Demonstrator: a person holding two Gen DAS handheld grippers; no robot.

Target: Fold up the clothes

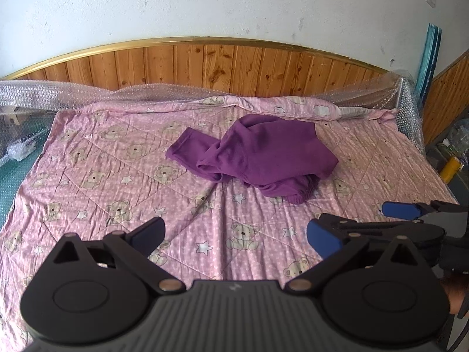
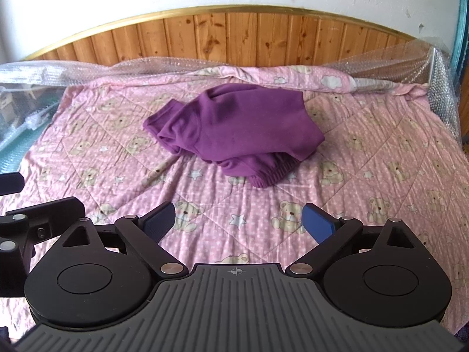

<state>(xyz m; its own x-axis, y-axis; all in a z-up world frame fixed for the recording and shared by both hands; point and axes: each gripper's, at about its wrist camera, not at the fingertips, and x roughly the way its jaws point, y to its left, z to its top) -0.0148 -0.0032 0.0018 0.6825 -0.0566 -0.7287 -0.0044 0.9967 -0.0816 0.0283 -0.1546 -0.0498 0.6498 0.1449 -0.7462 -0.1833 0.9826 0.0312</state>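
A crumpled purple garment (image 1: 258, 155) lies in a heap on the pink bear-print quilt (image 1: 117, 182), toward the far middle of the bed; it also shows in the right wrist view (image 2: 237, 129). My left gripper (image 1: 236, 234) is open and empty, held above the near part of the quilt, well short of the garment. My right gripper (image 2: 239, 223) is open and empty too, also short of the garment. The right gripper's blue fingers (image 1: 401, 209) show at the right edge of the left wrist view.
A wooden headboard (image 1: 219, 64) and white wall stand behind the bed. Bubble wrap (image 1: 35, 94) runs along the far and side edges. The quilt (image 2: 381, 152) covers the bed. A yellow object (image 1: 451, 168) and clutter sit off the right side.
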